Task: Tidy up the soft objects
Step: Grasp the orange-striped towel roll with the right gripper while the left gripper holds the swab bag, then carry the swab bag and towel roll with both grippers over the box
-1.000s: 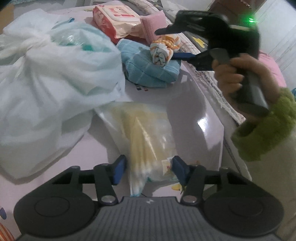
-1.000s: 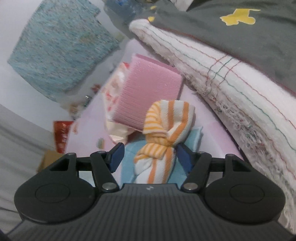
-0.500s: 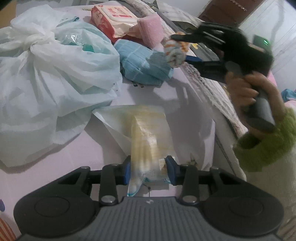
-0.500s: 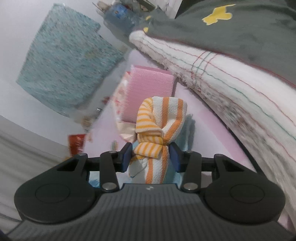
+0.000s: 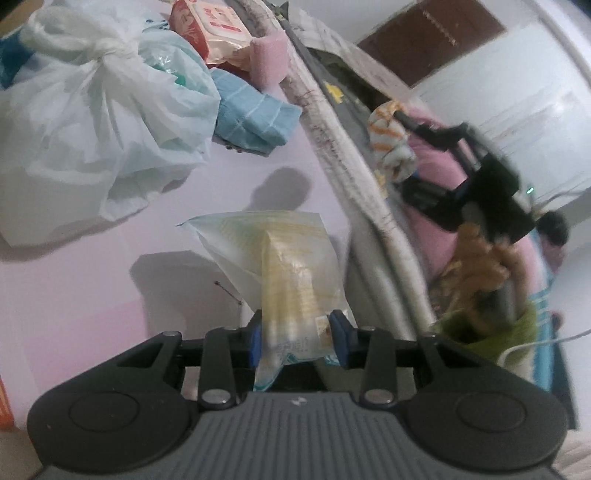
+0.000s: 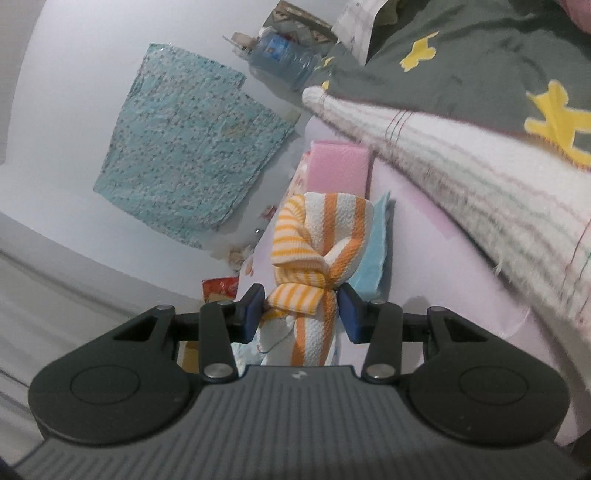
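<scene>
The desk (image 5: 92,288) presents a smooth, glossy pale pink surface. Along its right edge lies a thick cream blanket (image 6: 461,173) of coarse woven texture with thin red and green lines and a frayed fringe, and a dark grey cloth (image 6: 480,66) with yellow patches lies on top of it. At the desk's far left sits a large white plastic bag (image 5: 96,107), crinkled, translucent and knotted at the top. Just beside it rests a folded light blue towel (image 5: 255,114), ribbed with pale stripes; behind the towel stand a pink foam block (image 5: 267,61) of fine porous grain and a red and white soft packet (image 5: 210,29). On the wall in the right wrist view hangs a teal speckled sheet (image 6: 184,147), rectangular and slightly wrinkled. The left gripper (image 5: 298,341) has its jaws pressed narrowly on the near end of a clear plastic pouch (image 5: 288,266), flat and tapered, holding pale yellow ribbed contents; the pouch's far end reaches out over the desk, and I cannot tell whether it rests on the surface. The right gripper (image 6: 301,314) has its jaws narrowly clamped on the waist of a knotted cloth bundle (image 6: 317,251), white waffle-textured fabric with orange stripes, raised clear of the desk and seen in the left wrist view near the blanket. A hand (image 5: 480,258) with a fuzzy green sleeve (image 5: 491,328) grips that tool's handle.
</scene>
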The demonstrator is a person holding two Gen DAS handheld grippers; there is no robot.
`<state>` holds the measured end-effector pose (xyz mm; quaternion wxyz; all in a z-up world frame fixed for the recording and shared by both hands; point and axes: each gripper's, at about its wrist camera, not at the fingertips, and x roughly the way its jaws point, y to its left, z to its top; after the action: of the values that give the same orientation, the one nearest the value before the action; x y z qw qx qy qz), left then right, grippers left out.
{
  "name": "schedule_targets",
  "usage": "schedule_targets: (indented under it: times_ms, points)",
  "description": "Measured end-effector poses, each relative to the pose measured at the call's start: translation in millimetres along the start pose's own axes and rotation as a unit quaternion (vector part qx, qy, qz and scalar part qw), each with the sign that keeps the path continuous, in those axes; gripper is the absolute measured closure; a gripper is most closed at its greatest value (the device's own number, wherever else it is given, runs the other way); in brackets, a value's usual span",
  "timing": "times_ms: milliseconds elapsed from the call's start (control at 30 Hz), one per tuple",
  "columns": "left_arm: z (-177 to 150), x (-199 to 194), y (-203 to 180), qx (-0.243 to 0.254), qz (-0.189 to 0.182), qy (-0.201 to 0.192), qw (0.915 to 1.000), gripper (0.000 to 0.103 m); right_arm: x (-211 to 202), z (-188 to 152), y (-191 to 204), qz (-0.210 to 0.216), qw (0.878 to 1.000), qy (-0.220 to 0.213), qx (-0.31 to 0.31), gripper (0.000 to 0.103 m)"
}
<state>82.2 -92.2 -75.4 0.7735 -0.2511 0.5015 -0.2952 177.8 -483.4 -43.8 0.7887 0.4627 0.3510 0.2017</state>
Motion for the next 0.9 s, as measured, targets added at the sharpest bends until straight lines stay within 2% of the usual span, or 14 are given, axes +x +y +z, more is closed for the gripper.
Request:
schedule_targets:
  times_ms: [167, 267, 367, 500, 633, 700, 900]
  points:
    - [-7.2, -26.1, -5.0, -0.002, -0.017, -0.023, 0.9996, 0.065, 7.0, -14.4, 30.3, 0.036, 0.999, 0.021, -0.020, 0.061]
    - [-8.6, -58.4, -8.3, 0.006, -0.014, -0.056, 0.9983, 0.065, 15.1, -25.8, 59.2, 0.062, 0.996, 0.042, -0.043, 0.061]
    - [-8.6, -104.3, -9.4, 0.011, 0.001, -0.107, 0.9942, 0.065, 32.6, -38.6, 92.9, 0.095, 0.991, 0.070, -0.064, 0.061]
    - [-5.5, -171.8, -0.8, 0.005, 0.051, -0.187, 0.9810, 0.065, 64.2, -57.1, 138.4, 0.128, 0.980, 0.117, -0.096, 0.061]
    - [6.6, -219.8, 23.6, -0.009, 0.137, -0.236, 0.9621, 0.065, 111.7, -82.6, 184.3, 0.141, 0.965, 0.176, -0.132, 0.061]
    - [21.2, -229.6, 47.6, -0.026, 0.182, -0.235, 0.9544, 0.065, 140.6, -95.7, 205.9, 0.139, 0.957, 0.207, -0.150, 0.061]
    - [61.3, -218.4, 112.4, -0.057, 0.264, -0.184, 0.9451, 0.065, 216.6, -141.5, 259.7, 0.090, 0.930, 0.286, -0.214, 0.061]
